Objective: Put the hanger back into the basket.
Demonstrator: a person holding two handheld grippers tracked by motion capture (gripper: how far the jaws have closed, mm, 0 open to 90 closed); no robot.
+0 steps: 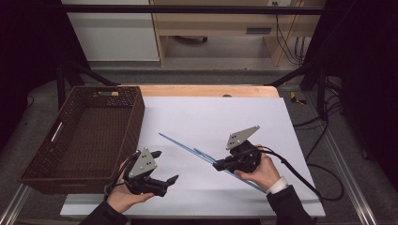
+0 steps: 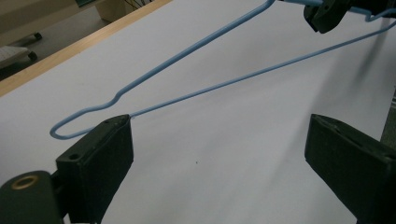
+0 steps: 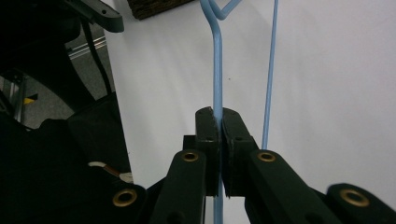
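A thin blue wire hanger [image 1: 187, 149] lies slanted over the white sheet [image 1: 211, 112], its long wires running from mid-table toward the front right. My right gripper [image 1: 217, 165] is shut on one wire of it; in the right gripper view the pads [image 3: 208, 135] pinch the blue wire [image 3: 217, 70] between them. My left gripper [image 1: 165, 165] is at the front left, open, with nothing between its jaws. In the left gripper view [image 2: 219, 123] the hanger's looped end [image 2: 210, 88] lies just beyond the wide-apart jaws, and the right gripper [image 2: 327, 14] grips it at the top right.
A dark brown wicker basket [image 1: 136, 117] stands at the left edge of the sheet, nothing inside it. A wooden table edge [image 1: 206, 90] runs along the back. A black cable [image 1: 300, 176] trails from the right gripper toward the front right.
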